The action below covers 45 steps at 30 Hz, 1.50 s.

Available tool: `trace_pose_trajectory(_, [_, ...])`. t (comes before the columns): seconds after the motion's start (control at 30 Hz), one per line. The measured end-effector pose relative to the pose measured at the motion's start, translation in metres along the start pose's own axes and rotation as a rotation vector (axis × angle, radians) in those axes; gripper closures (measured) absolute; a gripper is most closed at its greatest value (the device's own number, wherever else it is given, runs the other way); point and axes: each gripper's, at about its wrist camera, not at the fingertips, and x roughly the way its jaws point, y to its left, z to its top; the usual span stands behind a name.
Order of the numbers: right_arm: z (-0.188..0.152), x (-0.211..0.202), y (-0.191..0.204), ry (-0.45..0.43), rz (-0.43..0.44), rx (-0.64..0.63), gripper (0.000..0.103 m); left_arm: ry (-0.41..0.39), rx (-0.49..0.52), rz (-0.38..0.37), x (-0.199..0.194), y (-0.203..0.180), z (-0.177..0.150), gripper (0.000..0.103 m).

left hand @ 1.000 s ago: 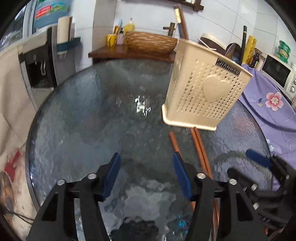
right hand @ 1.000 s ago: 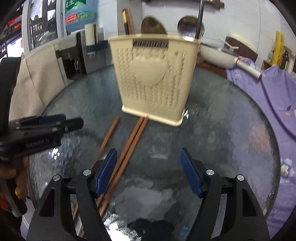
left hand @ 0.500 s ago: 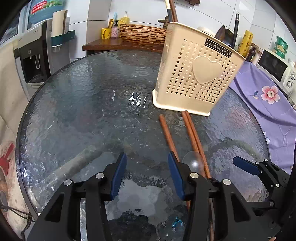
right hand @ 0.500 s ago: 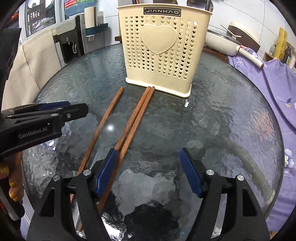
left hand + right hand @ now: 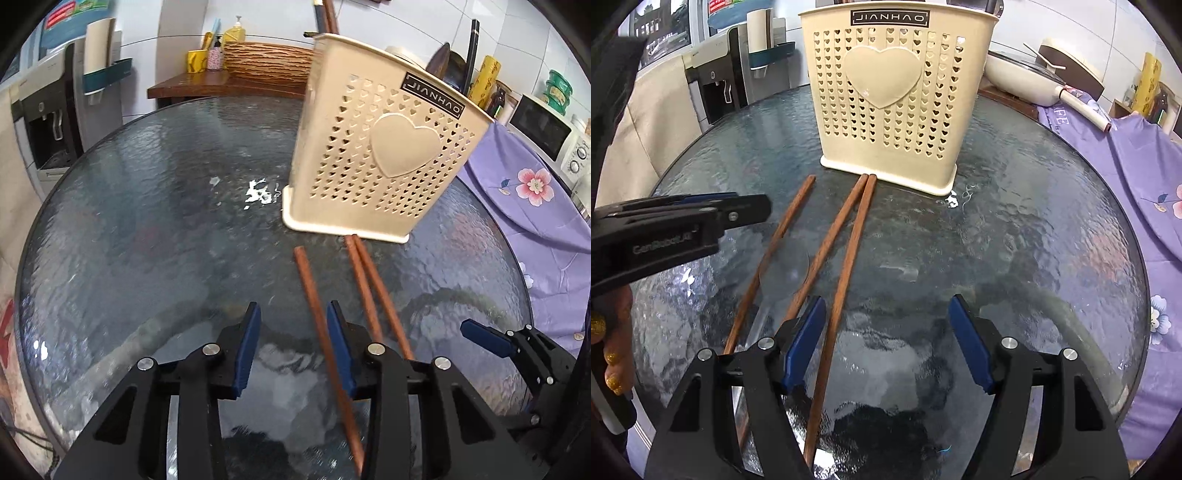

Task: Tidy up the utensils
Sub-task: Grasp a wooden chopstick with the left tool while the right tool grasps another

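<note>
We see three brown chopsticks lying on the round glass table [image 5: 1052, 206], their far ends at the foot of the cream utensil holder [image 5: 890, 103], which stands toward the table's far edge.

From the right wrist view we get the whole layout: a lone chopstick [image 5: 768, 258] to the left and a pair of chopsticks [image 5: 846, 236] side by side, touching at their far tips. Our right gripper [image 5: 886, 343] hangs over the near edge with its jaws spread wide and nothing held; the right-hand stick of the pair runs just inside its left finger. Only this view shows the fingers [image 5: 611, 369] of the hand that carries the left gripper [image 5: 738, 210].

The left wrist view shows what the other hides: the left gripper [image 5: 293, 345] has its jaws parted, empty, with the lone chopstick [image 5: 321, 332] passing just inside its right finger. The pair [image 5: 373, 295] lies outside to the right.

Compared with half a second ago, the left jaws stand narrower and now straddle the lone stick, and the right gripper sits closer over the pair.
</note>
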Motion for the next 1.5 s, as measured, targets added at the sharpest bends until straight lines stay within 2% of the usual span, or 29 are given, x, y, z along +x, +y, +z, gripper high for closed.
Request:
trace_pose_trajectory(0.13, [0.003, 0.002, -0.001, 0.002, -0.004, 0.001, 0.035, 0.021, 0.036, 0.034, 0.014, -0.008, 0.007, 0.072])
trace_pose_trajectory(0.23, [0.003, 0.004, -0.004, 0.002, -0.002, 0.008, 0.035, 0.041, 0.022, 0.016, 0.022, -0.008, 0.009, 0.072])
trace_pose_trajectory(0.37, [0.006, 0.006, -0.007, 0.005, 0.000, 0.009, 0.035, 0.042, 0.039, 0.027, 0.026, -0.012, 0.010, 0.074])
trace_pose_trajectory(0.47, [0.011, 0.010, -0.008, 0.005, -0.001, 0.009, 0.035, 0.042, 0.056, 0.048, 0.027, -0.011, 0.011, 0.086])
trace_pose_trajectory(0.57, [0.018, 0.014, -0.009, 0.008, 0.016, 0.028, 0.045, 0.041, 0.055, 0.057, 0.026, -0.002, 0.012, 0.092])
trace_pose_trajectory(0.73, [0.034, 0.024, -0.004, 0.016, 0.060, 0.048, 0.055, 0.043, 0.041, 0.050, 0.025, 0.010, 0.015, 0.092])
trace_pose_trajectory(0.93, [0.053, 0.038, 0.005, 0.034, 0.064, 0.043, 0.072, 0.041, 0.053, 0.051, 0.029, 0.010, 0.018, 0.092])
trace_pose_trajectory(1.3, [0.068, 0.055, 0.014, 0.019, 0.026, 0.036, 0.079, 0.041, 0.066, 0.036, 0.029, 0.010, 0.017, 0.092])
trace_pose_trajectory(1.5, [0.070, 0.059, 0.025, 0.009, 0.024, -0.019, 0.094, 0.039, 0.096, 0.050, 0.028, 0.005, 0.014, 0.092])
